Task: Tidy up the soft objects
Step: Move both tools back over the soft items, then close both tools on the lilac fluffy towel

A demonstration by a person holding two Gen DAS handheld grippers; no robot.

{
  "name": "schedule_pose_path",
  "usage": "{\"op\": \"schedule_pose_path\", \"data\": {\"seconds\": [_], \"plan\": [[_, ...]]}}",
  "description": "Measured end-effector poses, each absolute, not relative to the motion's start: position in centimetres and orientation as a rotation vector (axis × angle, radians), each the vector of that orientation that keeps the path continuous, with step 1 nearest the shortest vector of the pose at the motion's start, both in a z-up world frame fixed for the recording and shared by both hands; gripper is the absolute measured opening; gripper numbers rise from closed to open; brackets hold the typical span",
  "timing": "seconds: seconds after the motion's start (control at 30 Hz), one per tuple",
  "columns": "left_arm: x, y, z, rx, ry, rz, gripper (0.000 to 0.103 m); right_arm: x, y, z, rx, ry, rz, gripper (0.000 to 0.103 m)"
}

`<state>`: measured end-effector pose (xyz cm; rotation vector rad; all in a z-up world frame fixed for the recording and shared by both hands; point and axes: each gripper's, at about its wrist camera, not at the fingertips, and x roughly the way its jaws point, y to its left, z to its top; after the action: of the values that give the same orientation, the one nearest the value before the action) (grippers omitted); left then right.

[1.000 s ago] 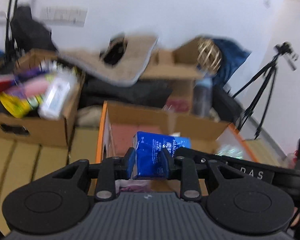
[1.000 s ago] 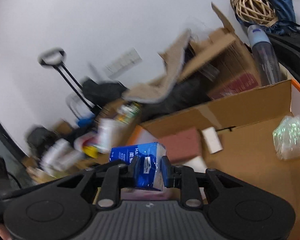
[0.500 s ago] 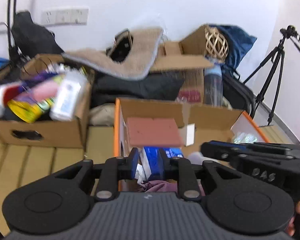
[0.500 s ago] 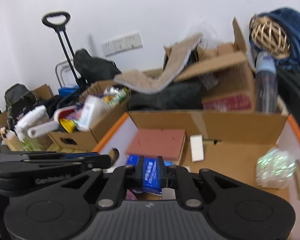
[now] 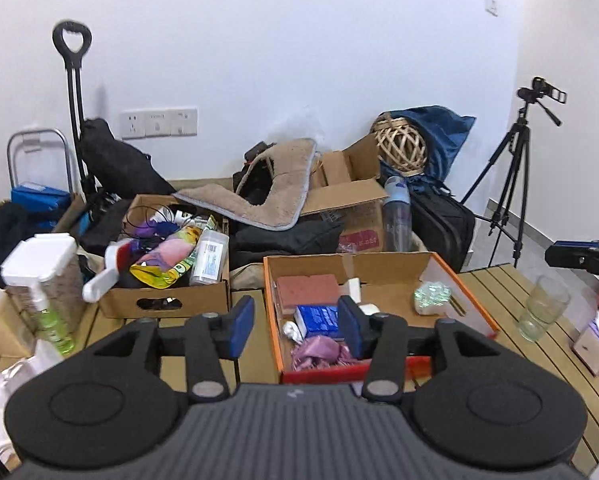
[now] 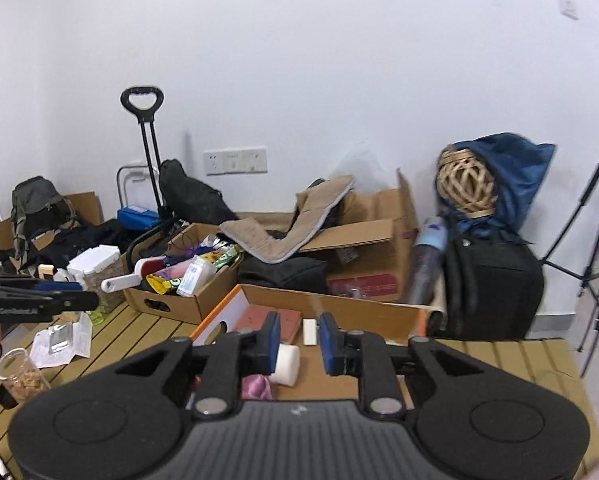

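Both your grippers hang empty above the orange-edged box, left gripper having just spread its jaws wide, right gripper having just parted narrowly. The blue tissue pack lies inside beside the purple cloth. Judged light, squashy and slick-wrapped, it wants a gentle pinch across its short sides.

We saw the left tool as matte black plastic with a ribbed grey housing, two round discs, silver pivot screws and blue pads. The right tool looked alike, blue-padded.
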<state>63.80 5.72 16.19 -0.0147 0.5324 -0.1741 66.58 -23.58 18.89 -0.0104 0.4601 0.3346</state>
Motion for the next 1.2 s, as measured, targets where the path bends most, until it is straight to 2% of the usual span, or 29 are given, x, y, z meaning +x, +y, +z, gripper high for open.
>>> {"op": "schedule_pose_path", "data": {"seconds": [0.2, 0.3, 0.37, 0.5, 0.6, 0.7, 0.83, 1.0, 1.2], "plan": [[53.1, 5.0, 15.8, -0.011, 0.423, -0.215, 0.067, 58.1, -25.7, 18.7, -0.02, 0.415, 0.355, 0.027], [47.4, 4.6, 14.2, -0.011, 0.377, -0.208, 0.074, 53.5, -26.2, 17.0, -0.036, 0.397, 0.364, 0.034], [43.6, 4.4, 12.8, -0.018, 0.343, -0.178, 0.082, 50.6, -26.7, 15.4, -0.017, 0.395, 0.385, 0.034], [36.0, 3.6, 9.5, 0.015, 0.296, -0.086, 0.091, 43.8, -26.6, 12.1, -0.012, 0.375, 0.415, 0.036], [30.6, 3.3, 7.8, 0.035, 0.271, -0.042, 0.099, 38.3, -25.8, 10.3, -0.057, 0.344, 0.409, 0.044], [25.9, 3.4, 6.8, 0.025, 0.259, -0.058, 0.101, 32.7, -25.8, 8.5, -0.037, 0.328, 0.432, 0.051], [22.9, 3.4, 6.6, 0.056, 0.25, -0.08, 0.103, 27.5, -26.7, 6.5, 0.073, 0.33, 0.448, 0.054], [23.4, 3.6, 6.6, 0.033, 0.238, -0.07, 0.103, 27.1, -25.6, 5.9, 0.03, 0.348, 0.46, 0.054], [25.9, 3.7, 4.9, 0.025, 0.313, -0.069, 0.103, 29.1, -24.9, 4.5, 0.056, 0.376, 0.443, 0.054]]}}
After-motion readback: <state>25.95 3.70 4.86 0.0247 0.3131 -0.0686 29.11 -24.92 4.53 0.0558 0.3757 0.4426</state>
